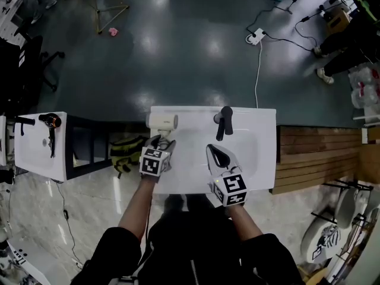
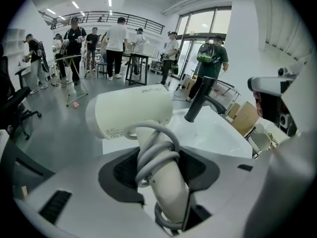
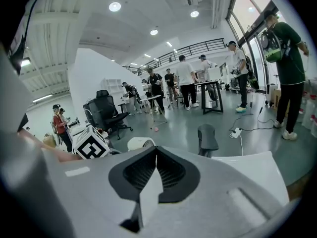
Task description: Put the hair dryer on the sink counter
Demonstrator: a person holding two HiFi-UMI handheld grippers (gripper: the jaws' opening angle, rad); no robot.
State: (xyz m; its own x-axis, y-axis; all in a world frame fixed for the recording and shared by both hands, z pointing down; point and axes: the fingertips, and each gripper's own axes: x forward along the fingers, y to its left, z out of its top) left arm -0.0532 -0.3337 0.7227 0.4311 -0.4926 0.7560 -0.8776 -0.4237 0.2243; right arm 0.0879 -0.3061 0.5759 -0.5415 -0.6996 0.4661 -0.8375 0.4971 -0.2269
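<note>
Jaws of our left gripper [image 2: 162, 162] clamp the cord-wrapped handle of the white hair dryer [image 2: 131, 114], which we hold at the far left corner of the sink counter [image 1: 261, 129]. Our right gripper [image 3: 156, 155] is closed and empty, with the black faucet [image 1: 224, 122] just beyond it.

The person wore a black short-sleeved top [image 1: 196, 255]. The left gripper [image 1: 158, 142] and right gripper [image 1: 213, 152] were pale grey (black ribbed pads [image 3: 141, 171] lining the fingers [image 3: 237, 182]), each with a black-and-white marker cube [image 1: 155, 161].
</note>
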